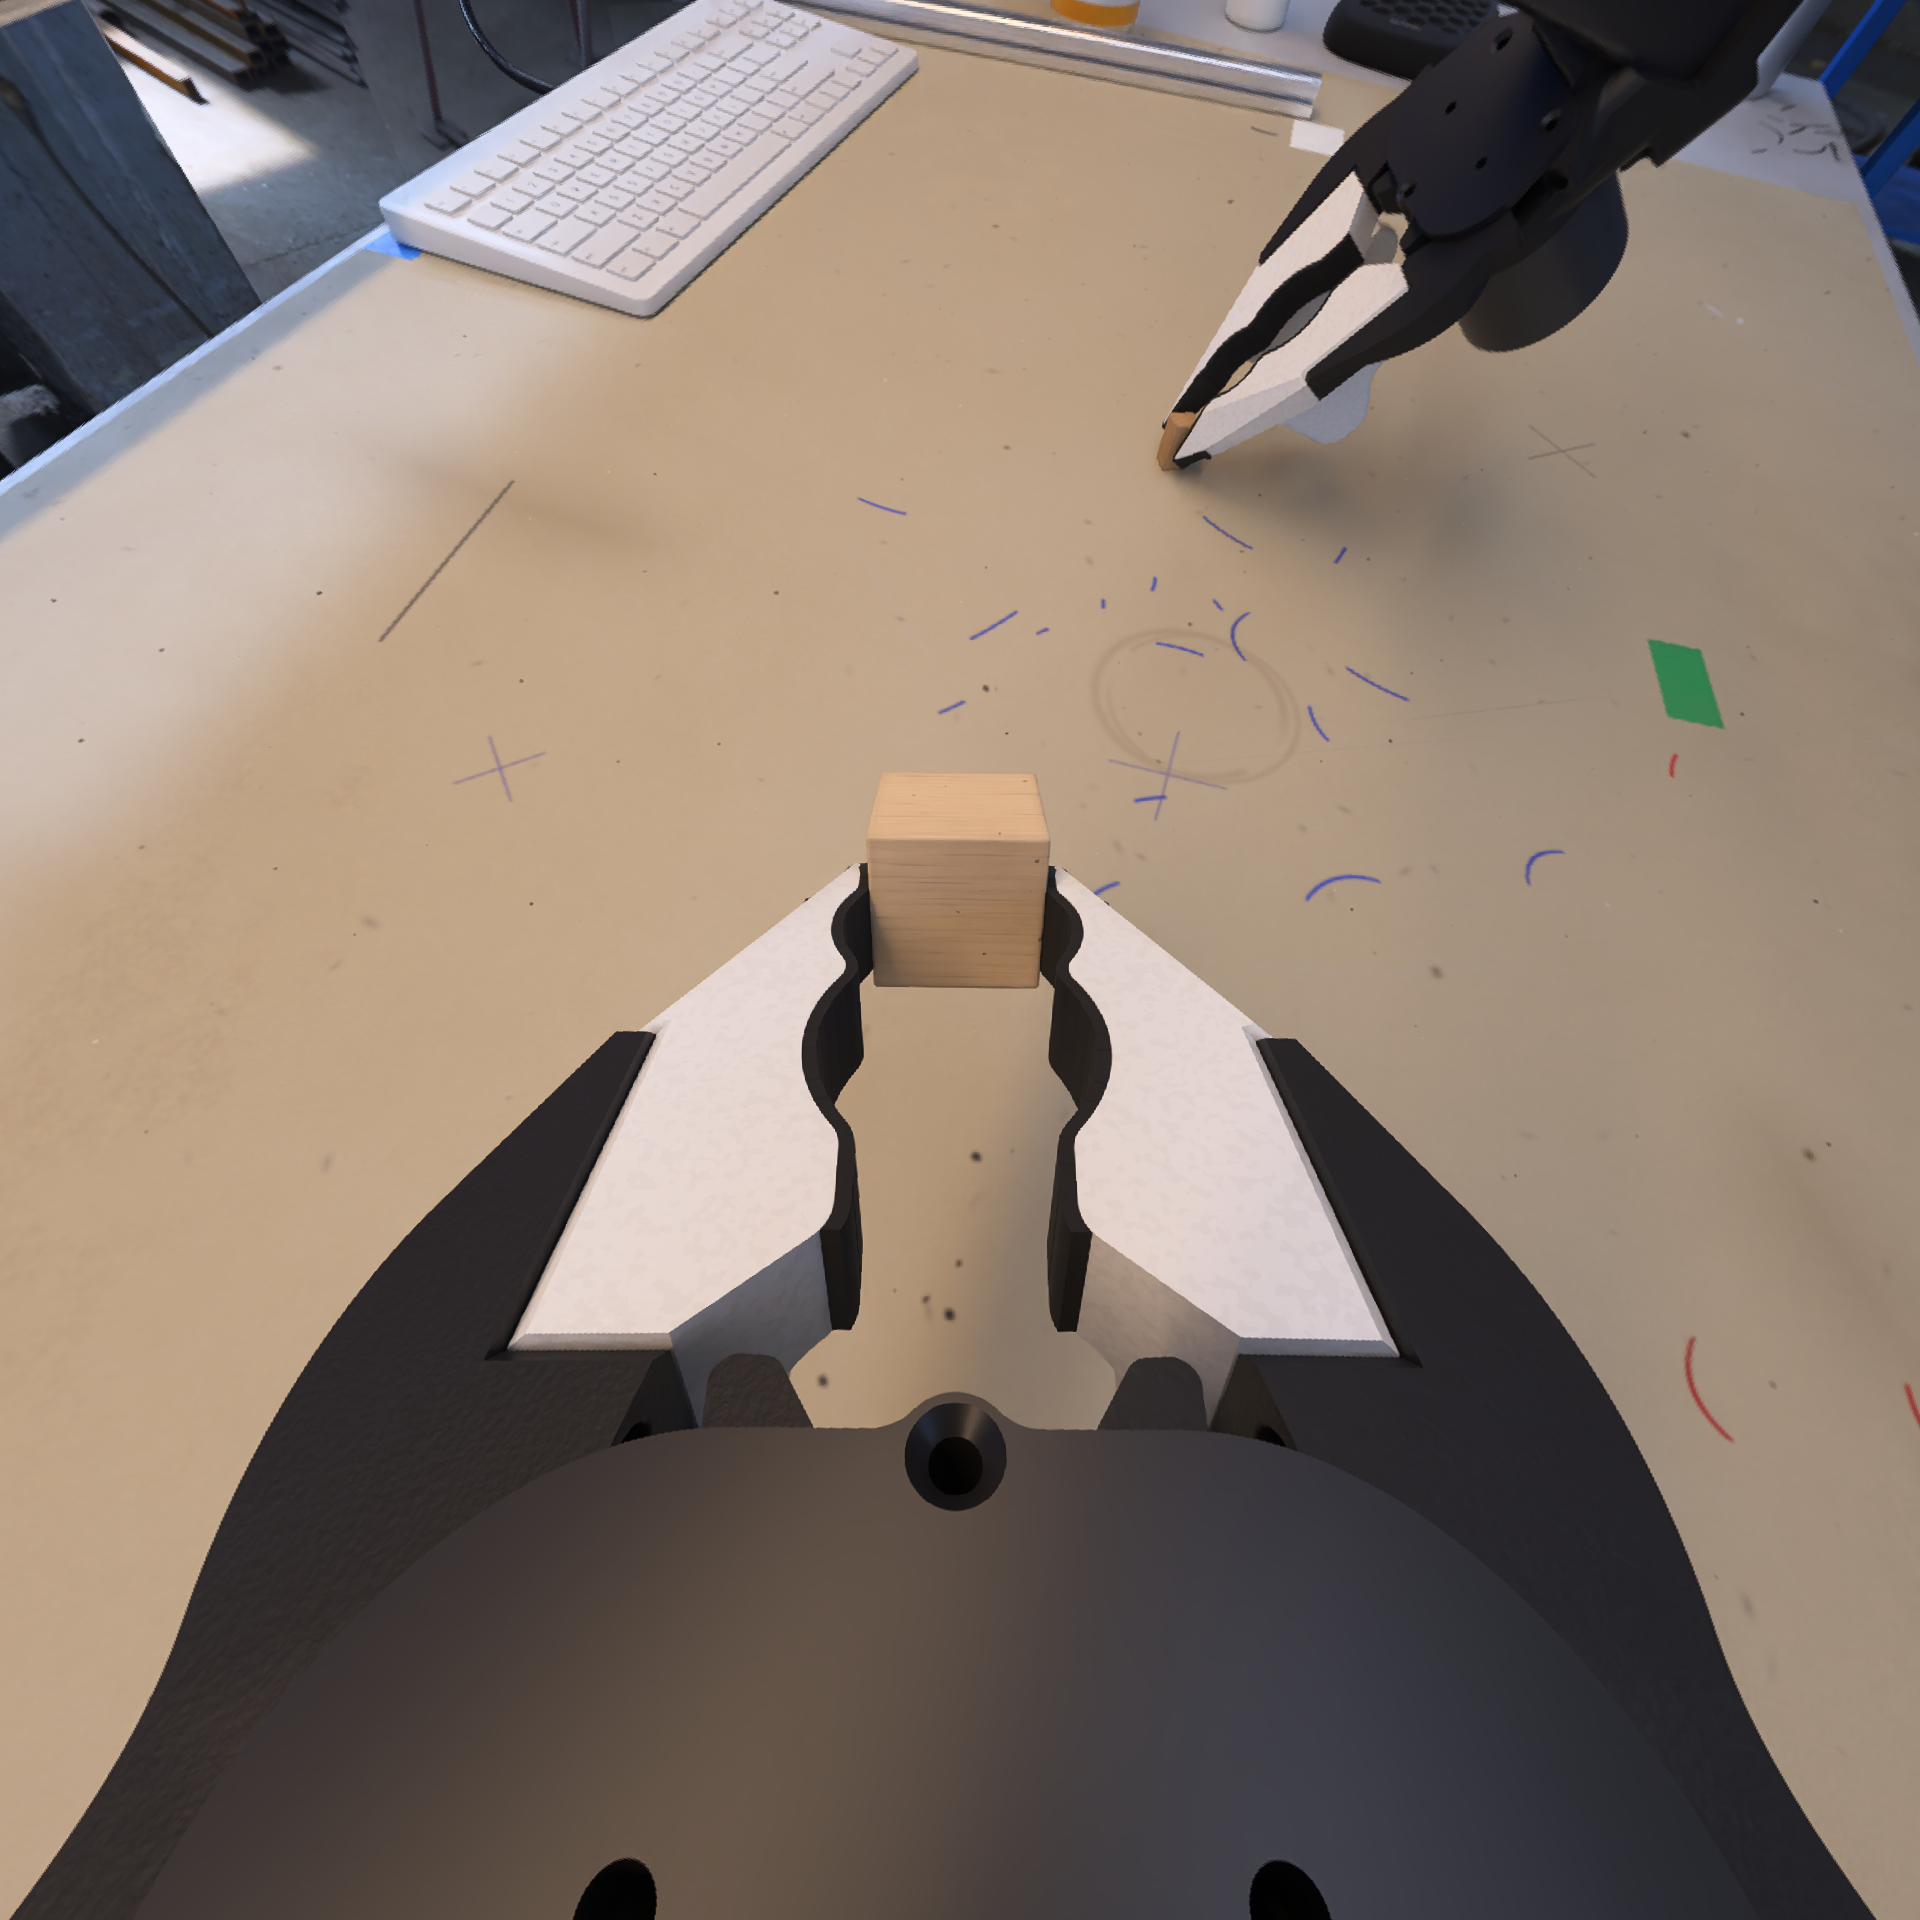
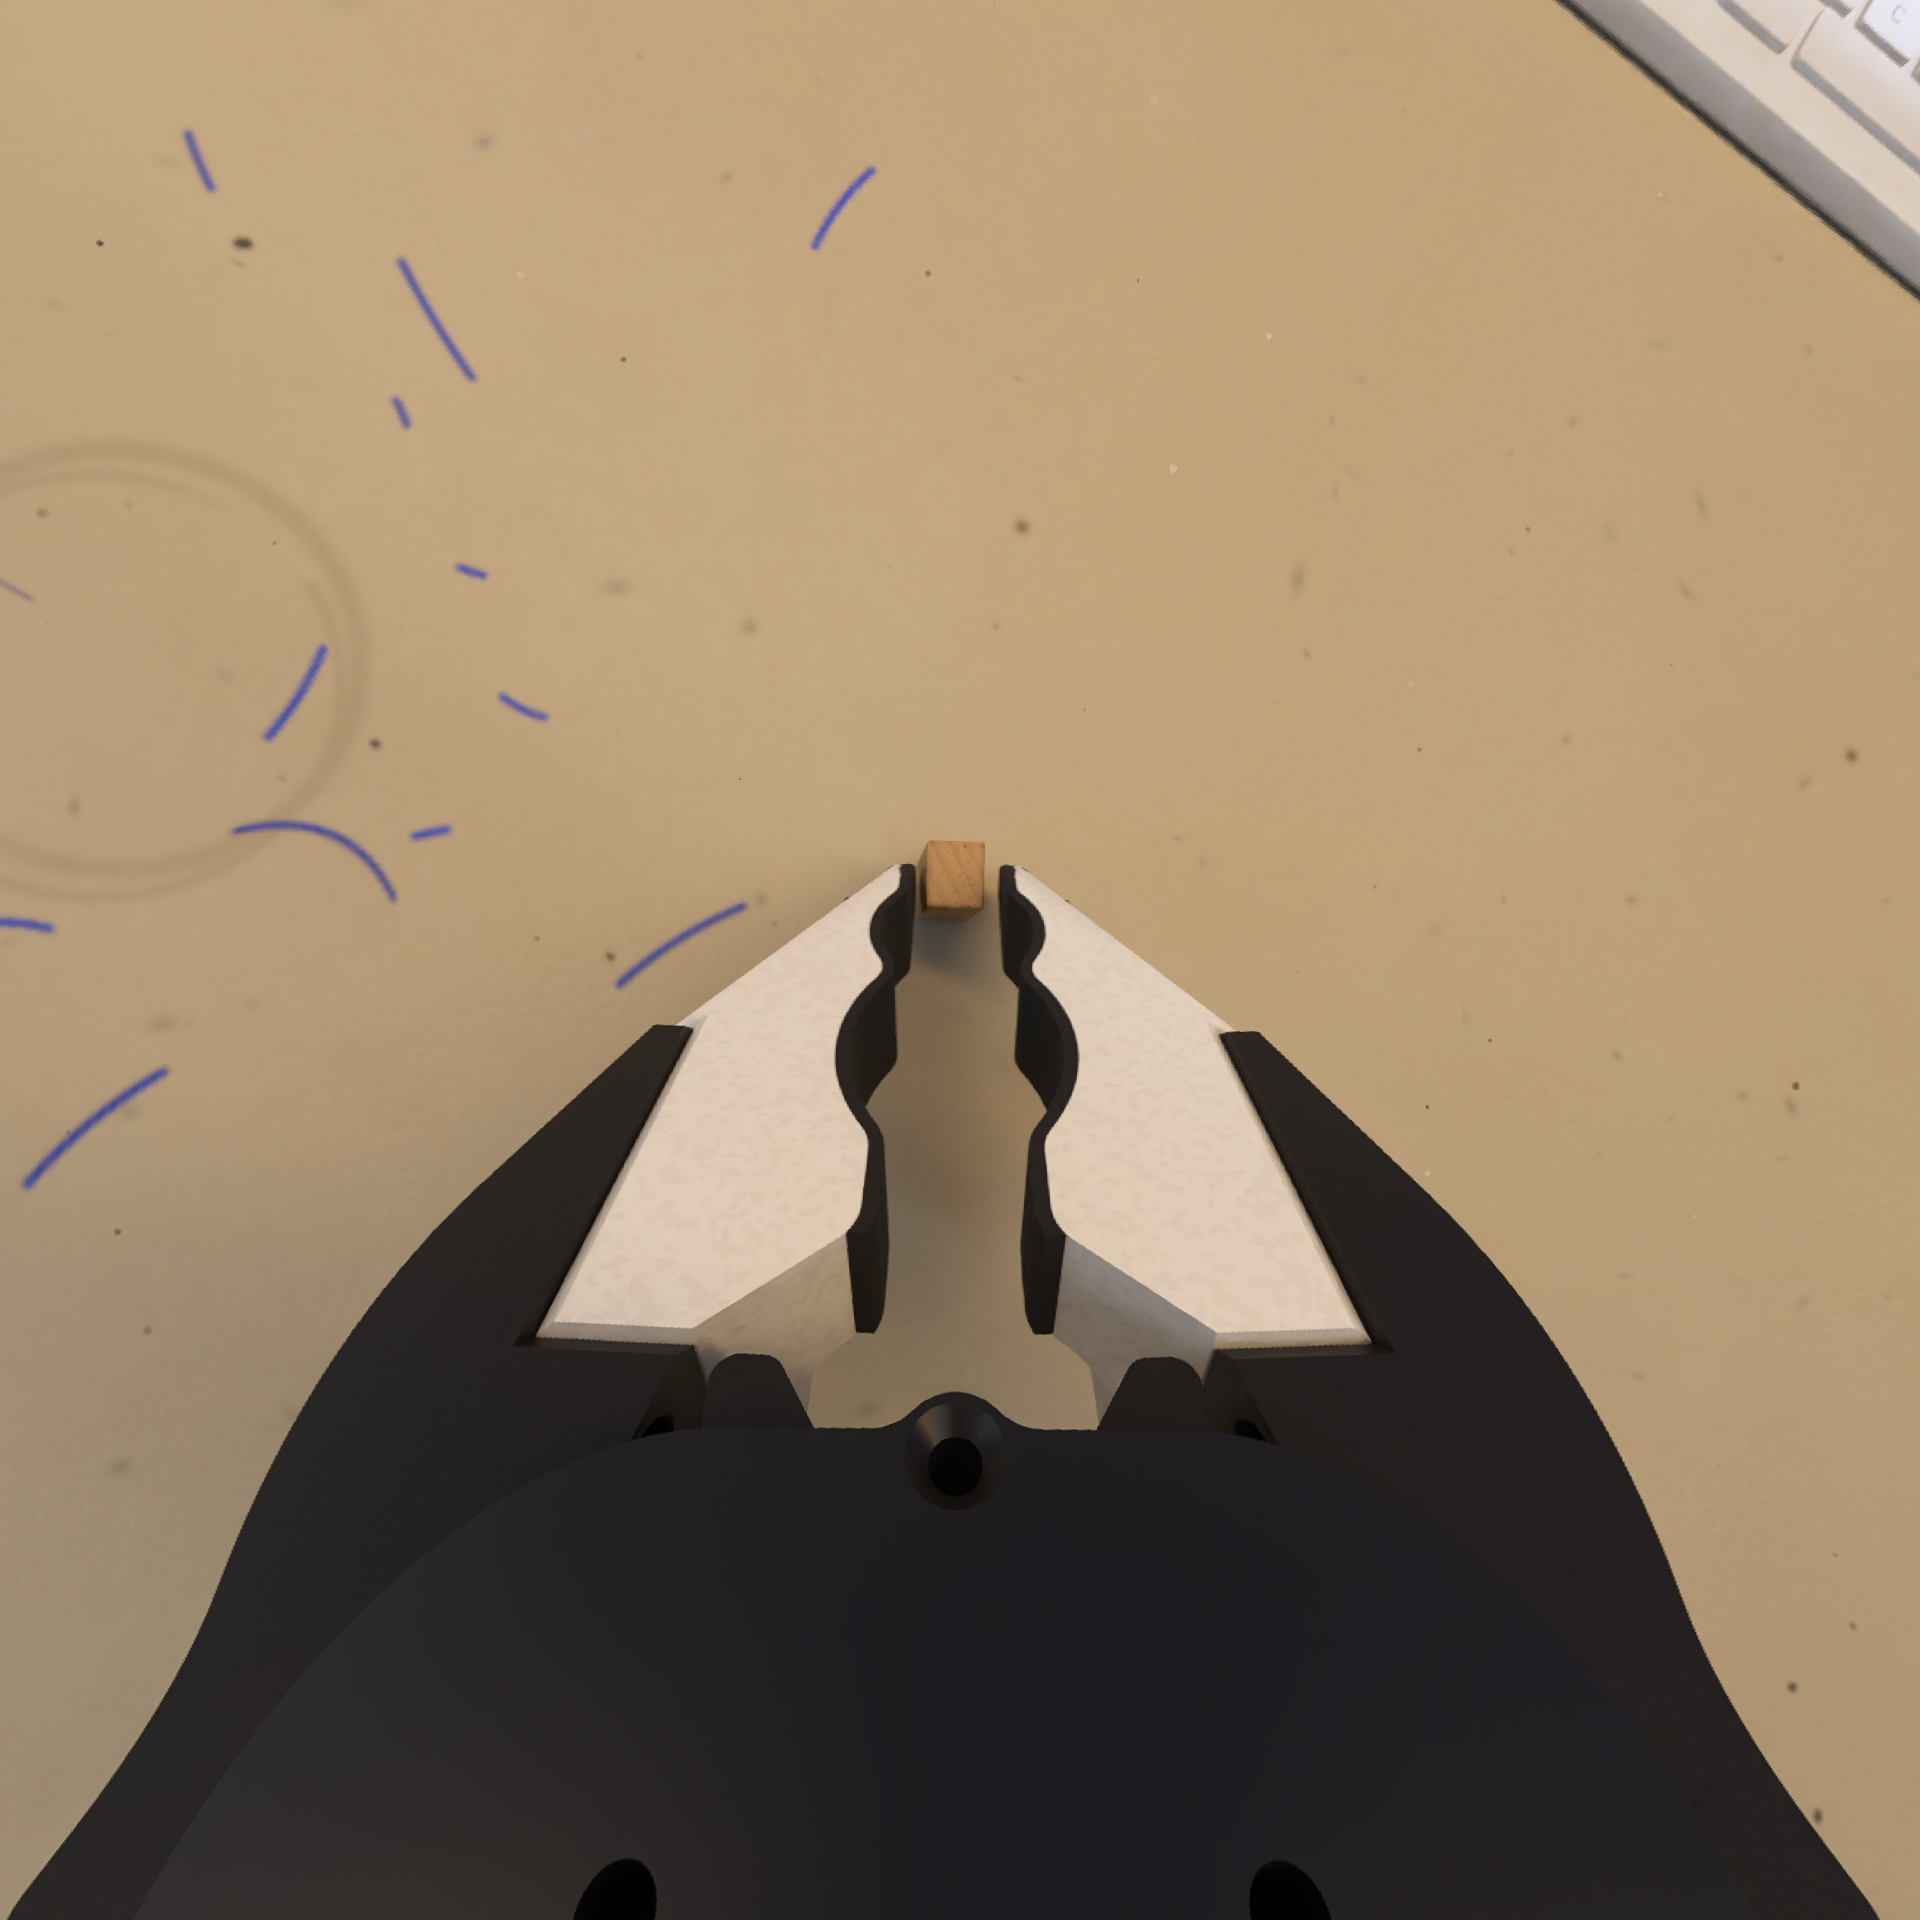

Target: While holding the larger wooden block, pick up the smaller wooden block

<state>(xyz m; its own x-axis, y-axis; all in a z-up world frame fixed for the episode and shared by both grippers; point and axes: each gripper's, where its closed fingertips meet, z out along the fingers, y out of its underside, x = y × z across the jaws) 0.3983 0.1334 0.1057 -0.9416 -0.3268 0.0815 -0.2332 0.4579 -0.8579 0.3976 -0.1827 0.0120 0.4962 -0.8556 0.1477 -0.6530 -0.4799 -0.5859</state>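
The larger wooden block [image 1: 954, 925], a pale cube, sits clamped between my left gripper's [image 1: 956, 878] fingertips, over the tan table [image 1: 520, 935]. The left gripper is shut on it. The smaller wooden block [image 2: 952, 881] lies on the table between my right gripper's [image 2: 958, 883] fingertips. The left finger [image 2: 902, 904] touches it and a narrow gap shows before the right finger [image 2: 1010, 904]. The right gripper is narrowly open, its tips at the table. In the left wrist view the right gripper [image 1: 1184, 447] shows far right with the small block [image 1: 1172, 442] at its tip.
A white keyboard [image 1: 655, 145] lies at the table's far left edge, and its corner shows in the right wrist view [image 2: 1829, 94]. A metal rail [image 1: 1091, 62] and small containers stand at the back. A green patch [image 1: 1683, 683] and pen marks are on the table.
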